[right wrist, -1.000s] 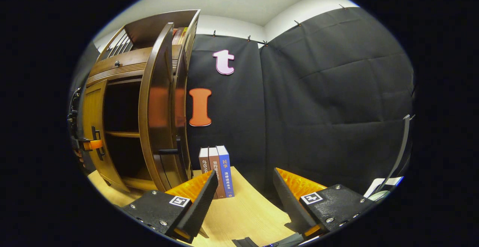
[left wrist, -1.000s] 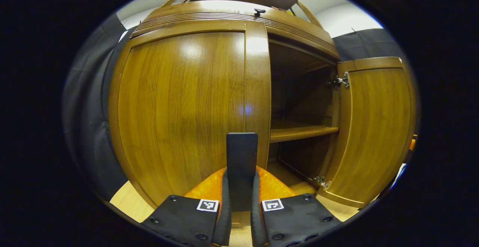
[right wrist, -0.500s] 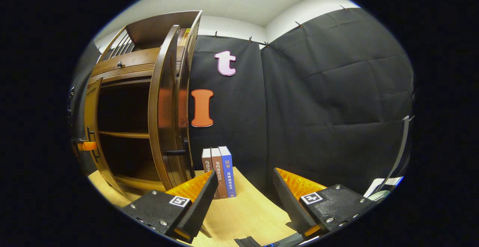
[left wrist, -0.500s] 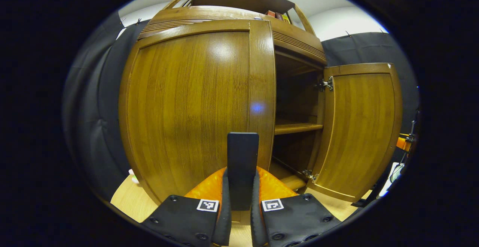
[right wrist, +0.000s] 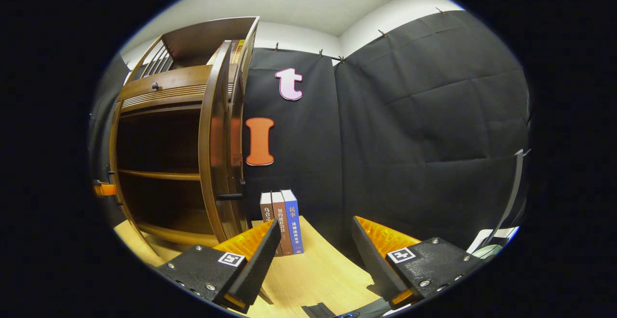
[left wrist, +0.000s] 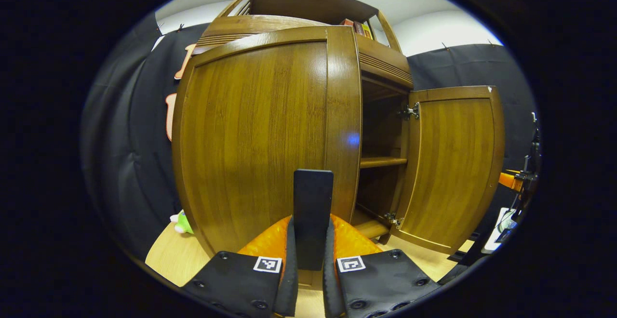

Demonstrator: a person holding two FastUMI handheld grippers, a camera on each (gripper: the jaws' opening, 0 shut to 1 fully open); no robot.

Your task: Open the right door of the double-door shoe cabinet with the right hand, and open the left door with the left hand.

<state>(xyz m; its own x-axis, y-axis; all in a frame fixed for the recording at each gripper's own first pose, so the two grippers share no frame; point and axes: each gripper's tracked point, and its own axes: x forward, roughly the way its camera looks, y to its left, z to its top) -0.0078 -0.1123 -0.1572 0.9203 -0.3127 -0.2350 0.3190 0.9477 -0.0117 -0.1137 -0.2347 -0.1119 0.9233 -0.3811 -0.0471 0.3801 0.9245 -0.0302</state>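
Left gripper [left wrist: 311, 241]: clamped on dark door handle [left wrist: 313, 212], both fingers pressing its sides. Right gripper [right wrist: 311, 255]: fingers spread wide, holding nothing, hovering above light wooden tabletop [right wrist: 313, 274].

Shoe cabinet [left wrist: 289, 19]: brown wood, standing on tabletop, slatted rail on top. Left door [left wrist: 260, 135]: swung well outward, panel facing camera in left gripper view; barely distinguishable at far edge in right gripper view. Right door [left wrist: 453, 164]: fully open, inner face and two metal hinges [left wrist: 409, 112] exposed. Interior: dark, one shelf [left wrist: 383, 162], no contents discernible.

Also present: three upright books [right wrist: 282, 221] just beside cabinet, against booth wall; small green toy [left wrist: 182, 222] on tabletop near left door's hinge side.

Risks, judged: left door apparently near end of travel; further pull while clamped likely to strain hinges or drag cabinet across tabletop. Release at an angle likely to snag handle. Green toy possibly within door's sweep; contact cannot be ruled out.

Markings: square black-and-white fiducial tags [left wrist: 267, 264] on gripper bodies. Book spines carrying printed characters, too small to transcribe reliably. No brand marks legible on cabinet.
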